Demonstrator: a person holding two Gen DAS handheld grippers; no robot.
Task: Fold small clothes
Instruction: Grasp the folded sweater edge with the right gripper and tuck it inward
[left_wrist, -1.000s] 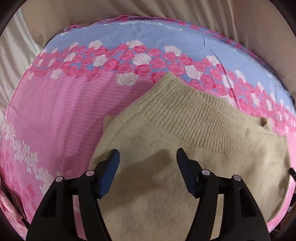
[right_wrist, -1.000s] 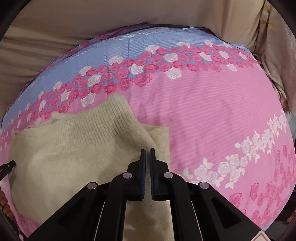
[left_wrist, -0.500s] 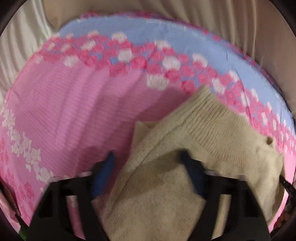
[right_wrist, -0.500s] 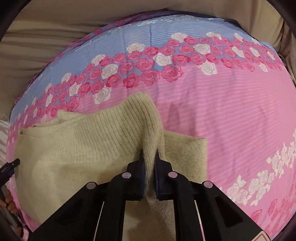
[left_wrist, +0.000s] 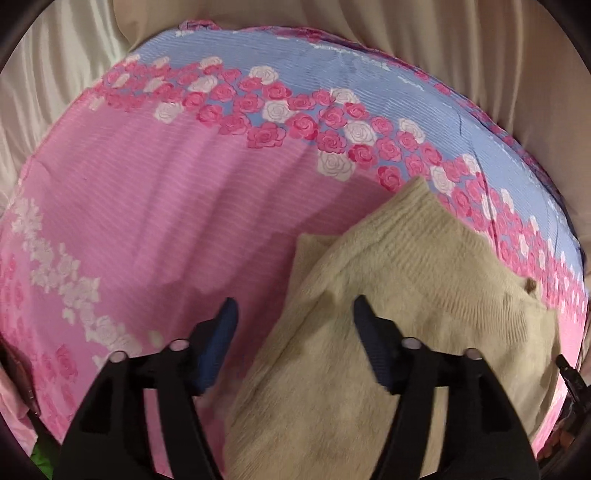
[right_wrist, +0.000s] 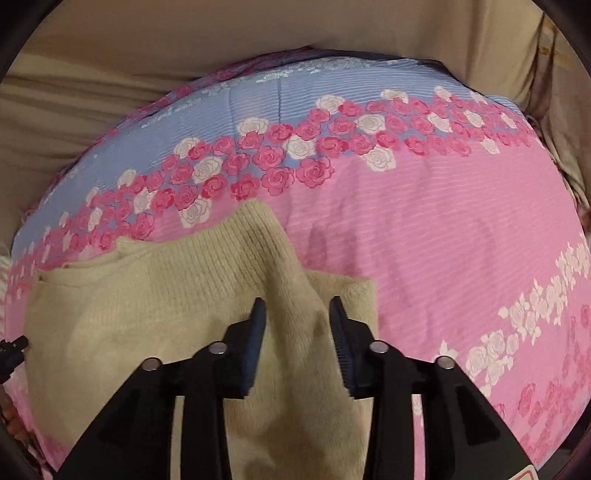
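A beige knitted sweater (left_wrist: 424, 295) lies partly folded on a pink and blue bedsheet with roses (left_wrist: 166, 206). A ribbed edge points to the far side. My left gripper (left_wrist: 293, 314) is open and straddles the sweater's left edge, with its left finger over the sheet. In the right wrist view the same sweater (right_wrist: 147, 314) fills the lower left. My right gripper (right_wrist: 297, 312) is open, with a raised fold of the knit standing between its jaws.
The sheet (right_wrist: 443, 229) spreads wide to the right of the sweater. Beige draped cloth (right_wrist: 184, 44) rings the far side. The black tip of the other gripper (right_wrist: 13, 349) shows at the left edge.
My right gripper was shut on the sweater's fold and has opened, letting the fold go. My left gripper has slid left, from over the sweater to its left edge.
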